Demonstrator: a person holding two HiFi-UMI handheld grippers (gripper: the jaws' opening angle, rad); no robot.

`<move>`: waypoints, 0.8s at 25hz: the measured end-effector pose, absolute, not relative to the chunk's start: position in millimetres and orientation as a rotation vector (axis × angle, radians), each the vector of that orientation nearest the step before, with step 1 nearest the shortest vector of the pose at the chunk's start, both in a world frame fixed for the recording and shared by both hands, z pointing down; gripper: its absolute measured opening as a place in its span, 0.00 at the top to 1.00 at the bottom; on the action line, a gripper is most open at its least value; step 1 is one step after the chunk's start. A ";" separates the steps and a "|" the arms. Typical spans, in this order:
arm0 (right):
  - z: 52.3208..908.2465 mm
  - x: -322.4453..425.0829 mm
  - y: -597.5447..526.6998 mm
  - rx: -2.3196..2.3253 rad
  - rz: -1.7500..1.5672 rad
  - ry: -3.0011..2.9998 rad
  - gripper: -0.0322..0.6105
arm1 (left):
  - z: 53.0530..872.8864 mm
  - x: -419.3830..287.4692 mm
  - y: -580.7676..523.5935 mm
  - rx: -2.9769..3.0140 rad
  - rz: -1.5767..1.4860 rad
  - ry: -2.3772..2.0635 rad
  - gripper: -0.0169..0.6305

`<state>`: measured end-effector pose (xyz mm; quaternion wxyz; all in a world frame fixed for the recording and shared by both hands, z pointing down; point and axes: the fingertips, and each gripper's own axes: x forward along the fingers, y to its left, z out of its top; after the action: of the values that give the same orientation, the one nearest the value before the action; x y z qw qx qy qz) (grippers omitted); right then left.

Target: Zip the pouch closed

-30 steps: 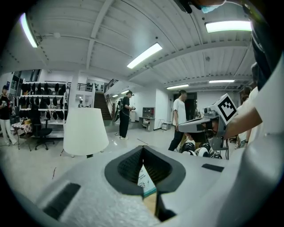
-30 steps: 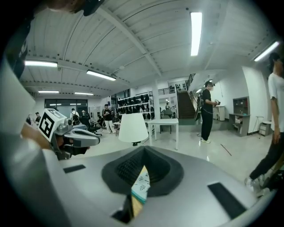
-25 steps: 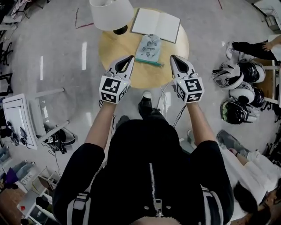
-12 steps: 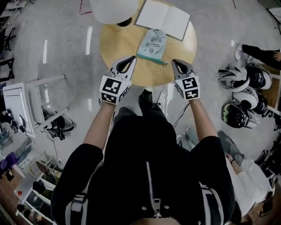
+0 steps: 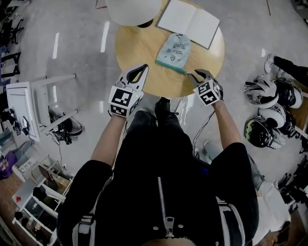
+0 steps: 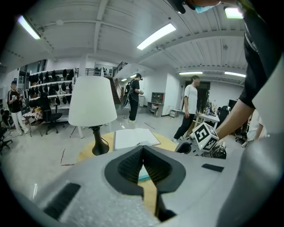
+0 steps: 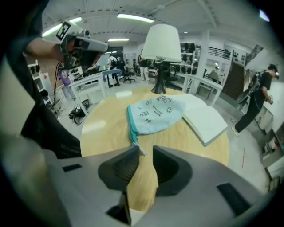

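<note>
Right gripper view shows the right gripper's [image 7: 145, 153] two dark fingers parted by a narrow gap, gripping nothing. The small pale zip pull [image 7: 139, 150] of the pouch [image 7: 155, 113] lies at the mouth of that gap, just by the tip of the left-hand finger; whether it touches cannot be told. The pouch is light blue with dark print and a teal zip edge, lying flat on the round wooden surface [image 7: 104, 126], its zip edge towards the gripper.

Left gripper view shows the left gripper's [image 6: 143, 149] fingers clenched tip to tip, with nothing between them. Only a sliver of teal shows past them, so the pouch is nearly hidden here. This view shows the right gripper's marker cube [image 6: 205, 136] off to the right and people standing in the room behind.

Head view shows both grippers over the near edge of the surface [image 5: 139, 48]: the left gripper [image 5: 143, 67] well apart from the pouch [image 5: 174, 50], the right gripper [image 5: 196, 73] near its closest corner. An open book [image 5: 188, 21] lies just beyond the pouch, beside a white-shaded lamp [image 5: 134, 8]. Helmets [image 5: 269, 103] sit on the floor to the right
</note>
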<state>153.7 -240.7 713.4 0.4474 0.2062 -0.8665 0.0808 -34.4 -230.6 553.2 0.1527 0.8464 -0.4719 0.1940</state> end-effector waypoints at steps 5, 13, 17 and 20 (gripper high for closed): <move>735.9 149.5 -238.0 0.359 0.080 -2.082 0.81 | 555.0 -45.5 -227.2 2.396 0.570 -1.386 0.96; 751.0 137.1 -230.7 0.292 0.016 -2.042 0.83 | 557.5 -57.1 -213.1 2.364 0.574 -1.411 0.96; 751.2 134.5 -225.0 0.303 0.049 -2.030 0.91 | 557.3 -56.3 -211.7 2.380 0.574 -1.394 0.96; 740.6 130.6 -223.0 0.338 0.127 -2.059 0.92 | 553.0 -53.7 -216.2 2.407 0.567 -1.378 0.96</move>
<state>130.6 -223.0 740.6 0.5018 0.1397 -0.8520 0.0524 -53.7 -216.2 553.0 0.1547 0.8400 -0.4810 0.1979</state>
